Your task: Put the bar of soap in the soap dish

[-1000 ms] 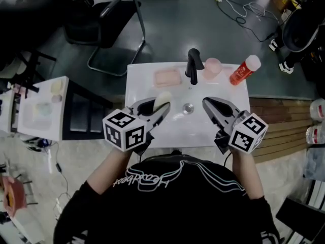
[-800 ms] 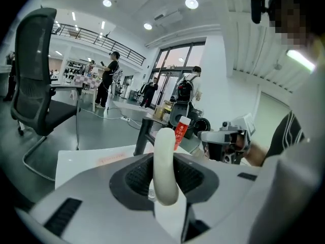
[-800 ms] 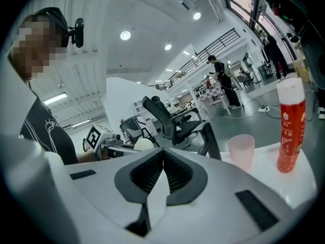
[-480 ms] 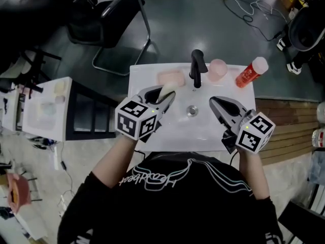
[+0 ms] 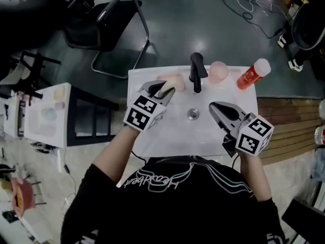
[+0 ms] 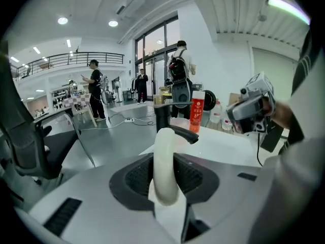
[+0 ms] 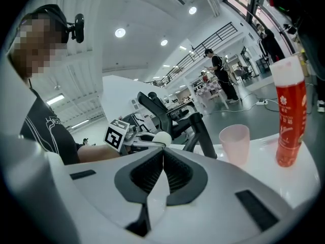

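Soap bar (image 5: 165, 87) is pinched in my left gripper (image 5: 161, 92). The jaws stand at a narrow gap, pressed on the bar's two broad faces. In the left gripper view the bar stands on edge, pale and rounded, and its far end sticks out past the jaw tips. Its long axis runs along the jaws, away from me and slightly toward the black faucet (image 5: 196, 73).

What the next move turns on is where the soap dish (image 5: 176, 79) lies from those tips. From the head view, the pink dish sits on the sink's (image 5: 152, 136) back ledge, just left of the faucet. It is right at the bar's far end and partly hidden behind it. I can't tell whether the bar is over the dish's near rim or touching it.

The dish's long side runs across the ledge, while the bar points into it at a slant. I judge that the left hand needs a short reach forward and a roll, so that a broad face goes down.

My right gripper (image 5: 217, 107) is closed on nothing over the basin, right of the drain (image 5: 192, 114). It is well apart from the dish, so this is the left hand's job.
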Available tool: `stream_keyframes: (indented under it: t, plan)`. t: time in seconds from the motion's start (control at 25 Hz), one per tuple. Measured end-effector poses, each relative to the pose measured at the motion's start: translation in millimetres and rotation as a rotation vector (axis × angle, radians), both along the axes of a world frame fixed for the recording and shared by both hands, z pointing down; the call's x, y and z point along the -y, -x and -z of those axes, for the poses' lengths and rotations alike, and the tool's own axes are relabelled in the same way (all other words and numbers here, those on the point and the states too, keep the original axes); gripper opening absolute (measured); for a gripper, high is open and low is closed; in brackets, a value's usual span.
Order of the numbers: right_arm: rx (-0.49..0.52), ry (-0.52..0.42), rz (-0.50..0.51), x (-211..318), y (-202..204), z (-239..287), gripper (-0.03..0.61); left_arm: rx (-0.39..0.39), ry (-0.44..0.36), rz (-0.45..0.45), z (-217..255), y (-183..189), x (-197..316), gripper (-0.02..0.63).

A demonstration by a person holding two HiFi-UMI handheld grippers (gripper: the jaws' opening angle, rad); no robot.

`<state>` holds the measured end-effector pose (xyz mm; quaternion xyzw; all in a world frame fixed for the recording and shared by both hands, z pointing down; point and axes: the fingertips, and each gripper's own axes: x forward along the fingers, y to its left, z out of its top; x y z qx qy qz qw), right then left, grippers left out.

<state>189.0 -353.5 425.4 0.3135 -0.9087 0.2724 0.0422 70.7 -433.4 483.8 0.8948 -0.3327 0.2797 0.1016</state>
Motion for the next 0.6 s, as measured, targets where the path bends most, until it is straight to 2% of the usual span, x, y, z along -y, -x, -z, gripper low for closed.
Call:
stream_keyframes:
  t: [0.24,0.4,0.6]
  plan:
    - [-0.016,0.034,-0.010,3,-8,-15,0.026,0.132,-0.031,-0.064,-30,-5,20,0.124]
    - [-0.022,0.056,-0.016,5,-12,-24,0.026,0.223,-0.073,-0.139,-50,-8,32,0.124]
    - [-0.022,0.070,-0.017,7,-14,-31,0.026,0.299,-0.061,-0.184,-71,-5,43,0.124]
